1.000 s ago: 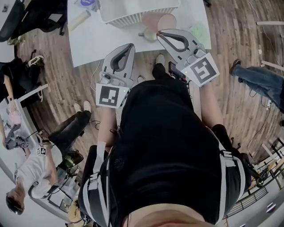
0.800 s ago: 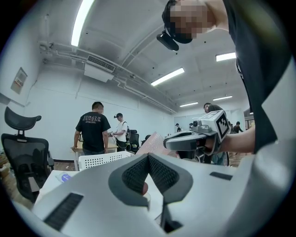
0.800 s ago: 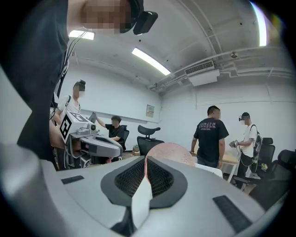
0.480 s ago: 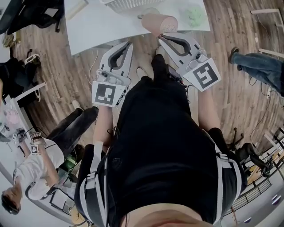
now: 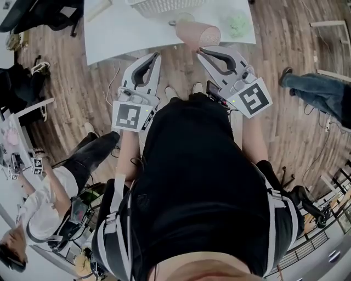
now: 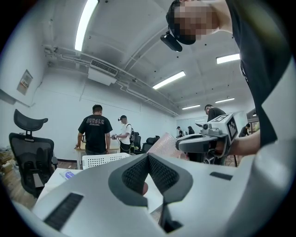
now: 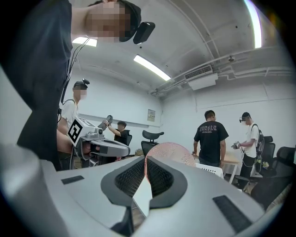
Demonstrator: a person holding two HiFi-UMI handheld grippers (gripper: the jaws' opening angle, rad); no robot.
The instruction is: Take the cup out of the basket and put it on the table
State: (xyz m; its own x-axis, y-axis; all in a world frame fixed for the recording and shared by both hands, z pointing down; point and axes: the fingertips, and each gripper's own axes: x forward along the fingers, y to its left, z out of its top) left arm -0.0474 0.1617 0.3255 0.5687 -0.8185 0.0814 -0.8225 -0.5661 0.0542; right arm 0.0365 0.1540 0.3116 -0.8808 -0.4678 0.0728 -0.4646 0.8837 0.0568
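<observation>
The pink speckled cup [image 5: 198,34] hangs tilted on its side over the near edge of the white table [image 5: 120,33]. My right gripper [image 5: 201,50] is shut on its rim. In the right gripper view the cup [image 7: 172,152] shows just past the closed jaws of this gripper [image 7: 146,160]. The white slatted basket [image 5: 164,5] stands on the table behind the cup, cut off by the top edge. My left gripper [image 5: 157,55] is shut and holds nothing, off the table's edge to the left of the cup. The left gripper view shows that gripper [image 6: 148,156] with the cup [image 6: 164,144] beyond it.
A pale green object [image 5: 236,22] lies on the table right of the cup and a cylinder [image 5: 98,8] lies at the left. Wooden floor surrounds the table. A seated person [image 5: 49,203] is at the lower left and someone's legs [image 5: 318,90] at the right. Two people [image 7: 210,136] stand at a far table.
The right gripper has carried the cup away from the basket toward the table's near edge. The left gripper has stayed shut beside it.
</observation>
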